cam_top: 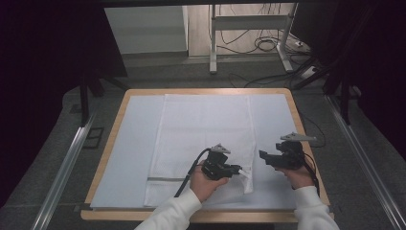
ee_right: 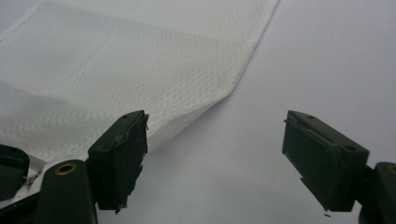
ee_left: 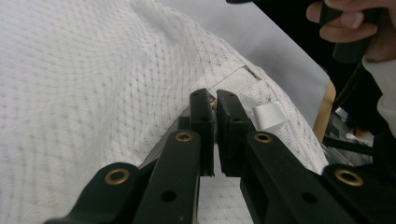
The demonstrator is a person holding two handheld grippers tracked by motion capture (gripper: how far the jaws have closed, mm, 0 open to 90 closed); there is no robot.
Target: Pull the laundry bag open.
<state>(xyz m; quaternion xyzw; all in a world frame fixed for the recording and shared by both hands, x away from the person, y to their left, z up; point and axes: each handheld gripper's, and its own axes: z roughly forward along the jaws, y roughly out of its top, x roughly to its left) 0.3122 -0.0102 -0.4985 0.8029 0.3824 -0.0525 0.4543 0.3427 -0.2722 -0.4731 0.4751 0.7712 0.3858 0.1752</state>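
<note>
Dim, even light fell from above, leaving the room's edges nearly black in the high view. The white mesh fabric bag looked soft and grainy, with the nearest black jaws slightly blurred.

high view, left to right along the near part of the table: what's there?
Bare pale table cover → white mesh bag → left hand-held gripper, shut on the bag's near right corner → right hand-held gripper, jaws open, off the bag → wooden table edge.
</note>
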